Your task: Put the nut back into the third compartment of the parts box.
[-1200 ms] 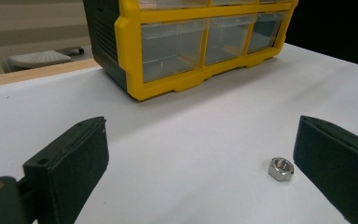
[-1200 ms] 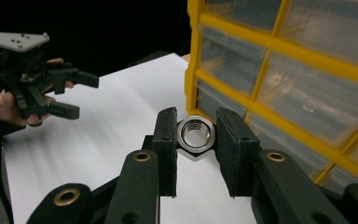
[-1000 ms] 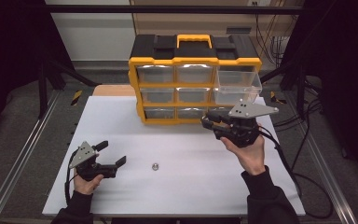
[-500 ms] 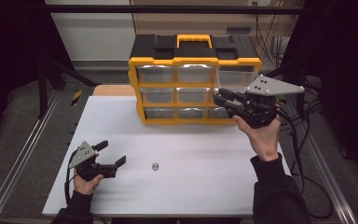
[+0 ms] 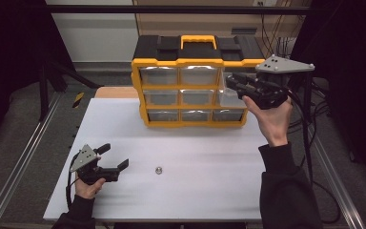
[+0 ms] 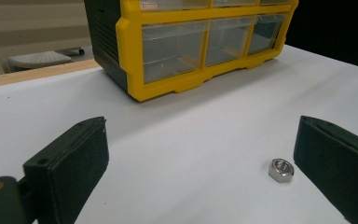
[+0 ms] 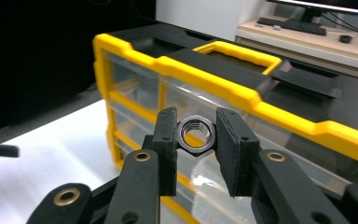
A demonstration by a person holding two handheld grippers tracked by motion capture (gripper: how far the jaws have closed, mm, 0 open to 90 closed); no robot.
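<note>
Beside organizer (image 7: 261, 107), tongs (image 7: 196, 135) pinch nut (image 7: 195, 134).

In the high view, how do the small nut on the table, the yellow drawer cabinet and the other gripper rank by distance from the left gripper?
1. Small silver hex nut, on the table just right of it.
2. Yellow and black drawer cabinet, behind.
3. Right gripper, raised at the cabinet's right end.
</note>
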